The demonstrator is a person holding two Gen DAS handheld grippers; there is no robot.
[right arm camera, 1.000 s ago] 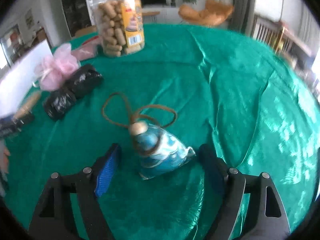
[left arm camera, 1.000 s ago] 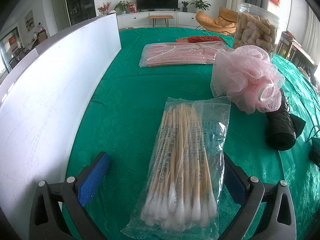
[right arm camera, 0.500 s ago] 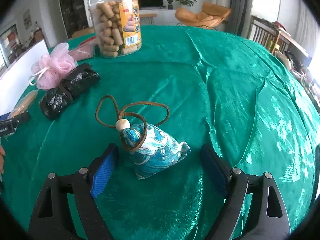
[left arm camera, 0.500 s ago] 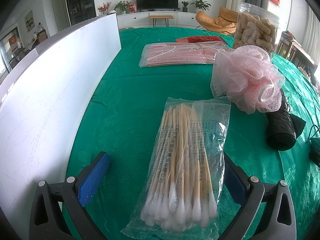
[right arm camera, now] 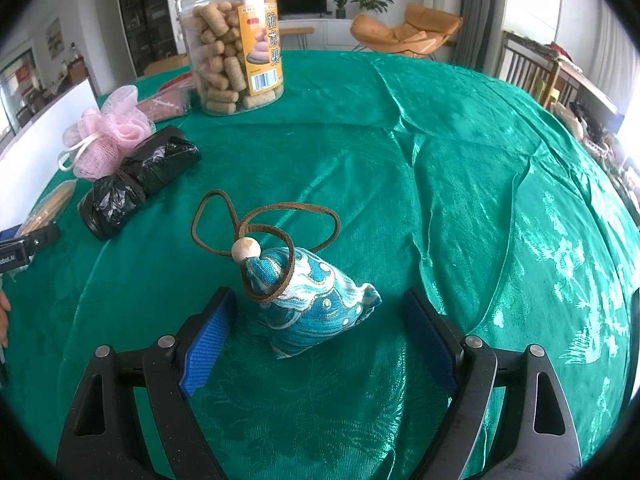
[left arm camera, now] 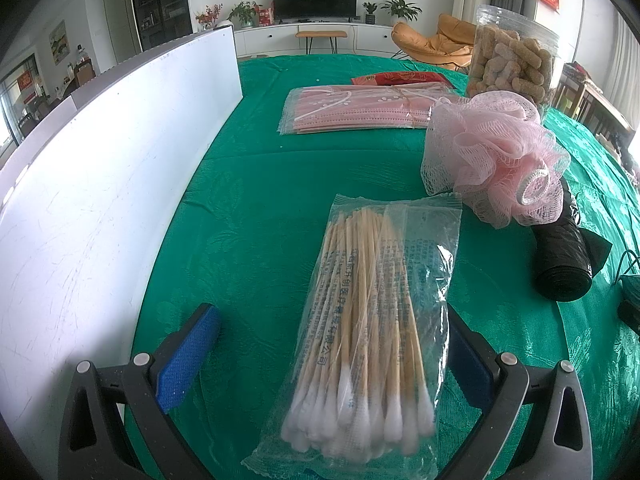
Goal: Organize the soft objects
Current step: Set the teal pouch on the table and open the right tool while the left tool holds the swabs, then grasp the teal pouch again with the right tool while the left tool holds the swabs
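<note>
blue sachet (right arm camera: 316,304) tilted, swab pack (left arm camera: 372,320) seemingly flat

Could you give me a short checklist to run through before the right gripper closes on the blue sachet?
1. Right gripper open: ok, jaws spread wide.
2. Blue sachet between the jaws: ok, though it sits nearer the left pad.
3. Brown cord clear of the pads: ok, its loops lie beyond the sachet or drape over it.
4. Neighbours clear: ok, the black bag roll and snack jar stand well away.
5. Left gripper idle: ok, open around the swab packet, not pinching it.
6. Pads low enough to grip the sachet's body: cannot tell.
</note>
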